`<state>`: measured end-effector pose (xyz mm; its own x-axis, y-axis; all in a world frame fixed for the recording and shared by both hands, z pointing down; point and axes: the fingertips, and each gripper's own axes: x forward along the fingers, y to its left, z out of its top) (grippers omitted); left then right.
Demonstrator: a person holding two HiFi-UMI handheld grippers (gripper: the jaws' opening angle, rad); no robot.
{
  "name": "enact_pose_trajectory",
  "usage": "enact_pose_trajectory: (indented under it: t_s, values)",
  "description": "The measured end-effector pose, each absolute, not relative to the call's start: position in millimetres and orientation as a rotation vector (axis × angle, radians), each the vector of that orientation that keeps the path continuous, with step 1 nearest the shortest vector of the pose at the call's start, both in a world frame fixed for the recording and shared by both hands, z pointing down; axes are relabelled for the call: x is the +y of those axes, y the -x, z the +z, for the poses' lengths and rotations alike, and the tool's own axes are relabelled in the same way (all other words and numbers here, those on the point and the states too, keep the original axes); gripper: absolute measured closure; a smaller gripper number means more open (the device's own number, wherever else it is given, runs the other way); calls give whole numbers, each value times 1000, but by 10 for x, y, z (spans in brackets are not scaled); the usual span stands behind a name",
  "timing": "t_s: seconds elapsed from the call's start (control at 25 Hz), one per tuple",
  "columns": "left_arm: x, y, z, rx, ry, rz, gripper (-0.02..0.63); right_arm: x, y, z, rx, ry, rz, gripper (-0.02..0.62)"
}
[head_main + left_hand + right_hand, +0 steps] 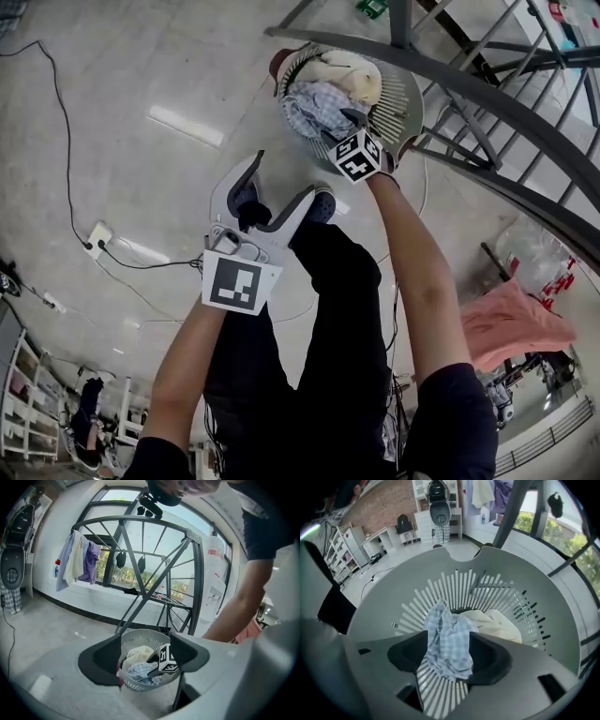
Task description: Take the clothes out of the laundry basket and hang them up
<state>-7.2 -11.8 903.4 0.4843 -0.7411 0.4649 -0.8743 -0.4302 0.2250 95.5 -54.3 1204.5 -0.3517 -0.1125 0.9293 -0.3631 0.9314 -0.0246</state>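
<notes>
A round white slatted laundry basket (pixel 405 105) (pixel 136 635) (pixel 389 602) stands on the floor beside the rack. In it lie a blue checked cloth (pixel 309 108) (pixel 143 670) (pixel 450 641) and a cream garment (pixel 352 75) (pixel 138 652) (pixel 499 624). My right gripper (pixel 342 124) (pixel 450 657) reaches into the basket, and the checked cloth is bunched between its two pads, touching both. My left gripper (pixel 274 186) (pixel 145 657) hangs open and empty above the floor, short of the basket and pointed at it.
A dark metal drying rack (pixel 487 94) (pixel 140 564) rises right behind the basket. Purple, white and blue clothes (pixel 77 559) hang on its far left. A pink cloth (pixel 511 323) lies at the right. A power strip (pixel 97 236) with cables sits on the floor, left.
</notes>
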Motion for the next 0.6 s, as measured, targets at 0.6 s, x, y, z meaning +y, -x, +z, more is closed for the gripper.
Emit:
enact_pose_trajectory:
  t_s: [0.6]
  values:
    - [-178,275,9514,-1370,-2251,394,290,-511,-1005,13024,-1732,-126,96,504]
